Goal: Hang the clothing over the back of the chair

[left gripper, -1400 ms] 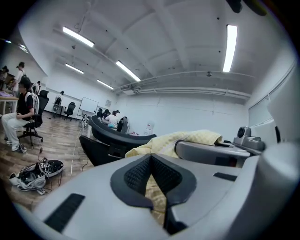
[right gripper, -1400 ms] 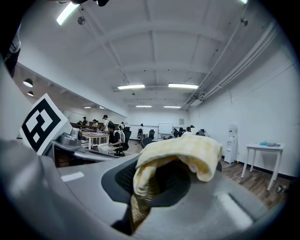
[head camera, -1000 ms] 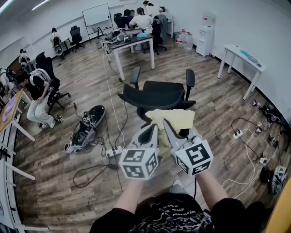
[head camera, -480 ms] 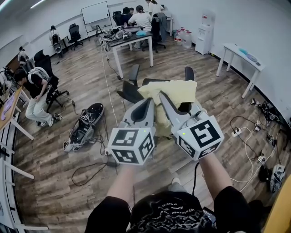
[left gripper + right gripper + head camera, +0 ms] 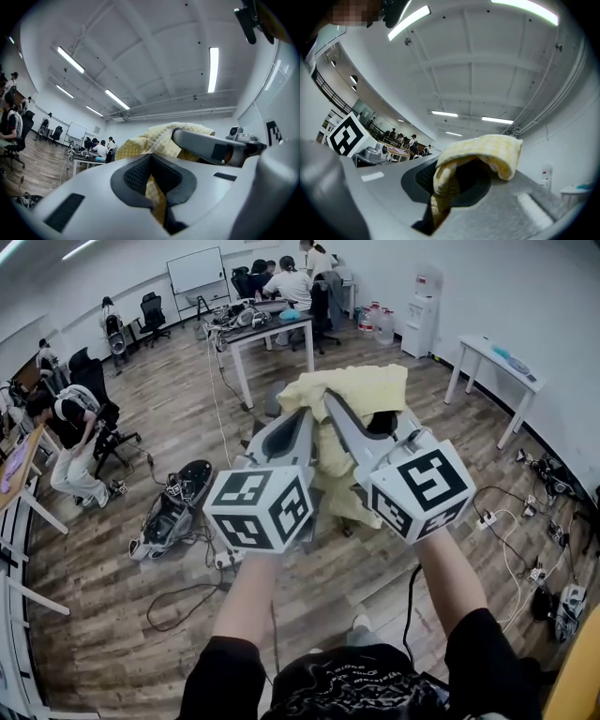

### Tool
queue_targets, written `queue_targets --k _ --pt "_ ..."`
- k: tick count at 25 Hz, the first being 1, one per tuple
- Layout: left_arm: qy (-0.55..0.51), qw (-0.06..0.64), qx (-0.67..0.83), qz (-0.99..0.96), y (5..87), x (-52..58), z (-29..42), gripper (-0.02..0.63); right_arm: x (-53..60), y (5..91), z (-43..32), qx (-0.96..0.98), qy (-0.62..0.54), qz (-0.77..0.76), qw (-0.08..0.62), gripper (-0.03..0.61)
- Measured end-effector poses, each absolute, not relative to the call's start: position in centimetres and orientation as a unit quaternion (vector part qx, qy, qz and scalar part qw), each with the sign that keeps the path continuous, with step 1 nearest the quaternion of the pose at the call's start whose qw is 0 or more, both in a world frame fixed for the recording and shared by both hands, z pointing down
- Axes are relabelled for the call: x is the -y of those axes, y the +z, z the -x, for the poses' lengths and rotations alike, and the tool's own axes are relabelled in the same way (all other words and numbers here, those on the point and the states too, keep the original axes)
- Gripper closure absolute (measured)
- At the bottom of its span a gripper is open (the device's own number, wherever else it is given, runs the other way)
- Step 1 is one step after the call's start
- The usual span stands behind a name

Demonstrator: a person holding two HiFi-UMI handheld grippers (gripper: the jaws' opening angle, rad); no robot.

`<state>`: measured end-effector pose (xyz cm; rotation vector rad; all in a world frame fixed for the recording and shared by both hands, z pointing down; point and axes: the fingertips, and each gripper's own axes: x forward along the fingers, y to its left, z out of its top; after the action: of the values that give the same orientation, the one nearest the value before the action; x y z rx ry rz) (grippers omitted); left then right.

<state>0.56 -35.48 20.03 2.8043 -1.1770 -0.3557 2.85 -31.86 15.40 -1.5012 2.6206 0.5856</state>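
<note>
A pale yellow checked garment (image 5: 352,395) hangs bunched between both grippers, held up in front of me. My left gripper (image 5: 306,420) is shut on its left part; the left gripper view shows the cloth (image 5: 157,140) pinched in the black pads of that gripper (image 5: 152,180). My right gripper (image 5: 332,401) is shut on the right part, and in the right gripper view the fabric (image 5: 487,147) folds over the tip of that gripper (image 5: 440,199). The black office chair (image 5: 269,401) stands behind the garment, mostly hidden by it.
A desk (image 5: 272,329) with seated people stands at the back, a white table (image 5: 497,351) and a water dispenser (image 5: 427,307) at the right. Cables and power strips (image 5: 511,521) lie on the floor at right, equipment (image 5: 173,507) and a bending person (image 5: 70,442) at left.
Both grippers have risen together with the yellow garment. In the head view it now covers most of the chair, which showed in full a second ago.
</note>
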Motion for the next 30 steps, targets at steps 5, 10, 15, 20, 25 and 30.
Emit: queue_targets --k 5,10,15,20,25,30 --pt "-0.122 0.047 0.381 -0.915 19.2 37.3 -0.8 0.604 33.7 14.4 -3.0 -0.851 0.194 0.487 0.034 0.548" --pt "-0.136 0.046 0.378 -0.915 17.0 39.1 -0.8 0.603 35.4 12.0 -2.7 -0.852 0.211 0.477 0.037 0.549" --pt "-0.147 0.045 0.374 -0.914 15.0 41.0 -0.9 0.604 37.2 10.0 -2.6 -0.851 0.225 0.473 0.042 0.549" --pt "-0.142 0.034 0.381 -0.913 13.6 43.5 -1.3 0.604 39.8 8.7 -3.0 -0.85 0.229 0.472 0.046 0.548" --pt "-0.138 0.023 0.395 -0.908 12.5 46.1 -1.3 0.604 42.3 7.6 -3.0 -0.852 0.229 0.469 0.047 0.549" --pt "-0.137 0.023 0.405 -0.904 11.3 48.7 -2.3 0.604 45.0 6.4 -4.1 -0.859 0.221 0.458 0.053 0.549"
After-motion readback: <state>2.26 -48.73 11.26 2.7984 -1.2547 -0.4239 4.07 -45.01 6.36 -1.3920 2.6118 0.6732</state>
